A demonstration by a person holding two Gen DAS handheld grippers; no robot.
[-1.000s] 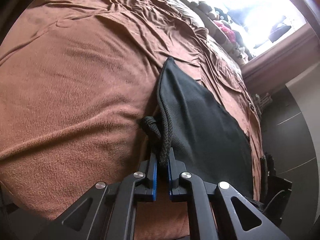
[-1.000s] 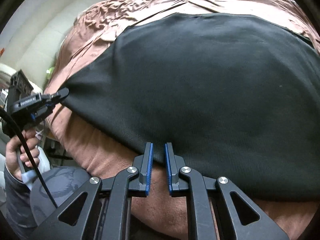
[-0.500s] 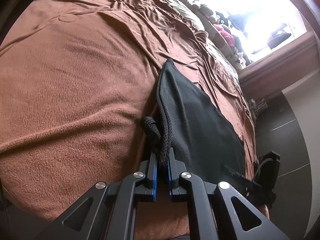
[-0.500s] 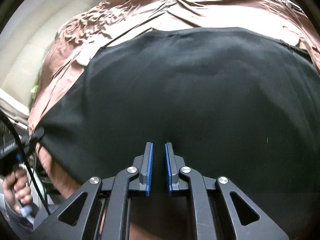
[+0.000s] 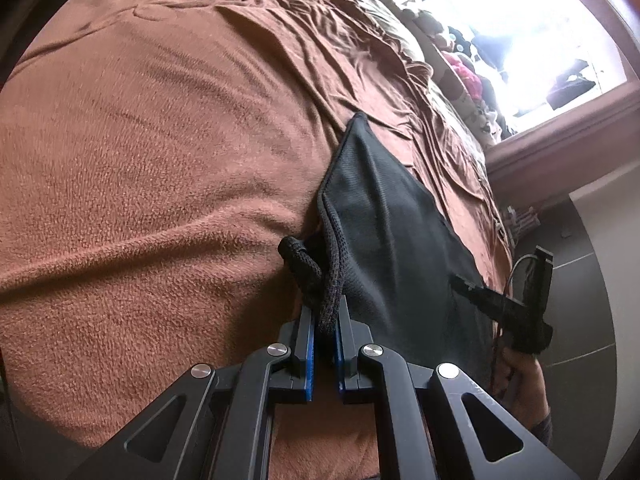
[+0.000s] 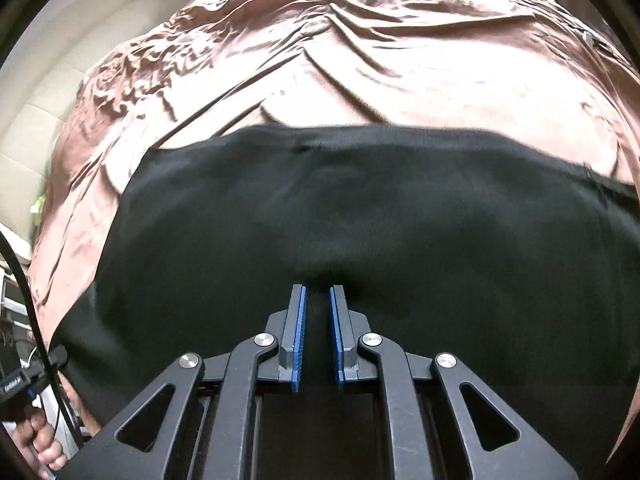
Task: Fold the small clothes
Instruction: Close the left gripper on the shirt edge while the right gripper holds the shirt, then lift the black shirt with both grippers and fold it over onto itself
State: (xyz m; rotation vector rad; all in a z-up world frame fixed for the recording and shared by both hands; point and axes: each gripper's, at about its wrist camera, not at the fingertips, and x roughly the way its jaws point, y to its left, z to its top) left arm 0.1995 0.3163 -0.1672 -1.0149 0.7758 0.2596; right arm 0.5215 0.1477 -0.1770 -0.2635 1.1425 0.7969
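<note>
A black mesh garment [image 5: 384,216] lies on a brown bed cover [image 5: 160,160]. My left gripper [image 5: 325,312] is shut on its near corner hem, beside a black drawstring [image 5: 300,264], and holds it a little above the bed. My right gripper [image 6: 317,300] is shut on the garment's near edge [image 6: 360,220]. In the right wrist view the cloth fills the lower half. The right gripper also shows at the right of the left wrist view [image 5: 460,280], at the other near corner.
The bed cover [image 6: 360,60] is wrinkled toward the far side. A bright window [image 5: 520,28] with stuffed toys on its sill stands beyond the bed. A padded headboard [image 6: 60,100] is at the left. Dark floor tiles [image 5: 580,280] lie beside the bed.
Both grippers have carried the near edge forward over the garment. In the right wrist view its far edge has come lower and more bed shows beyond it. Both stay shut.
</note>
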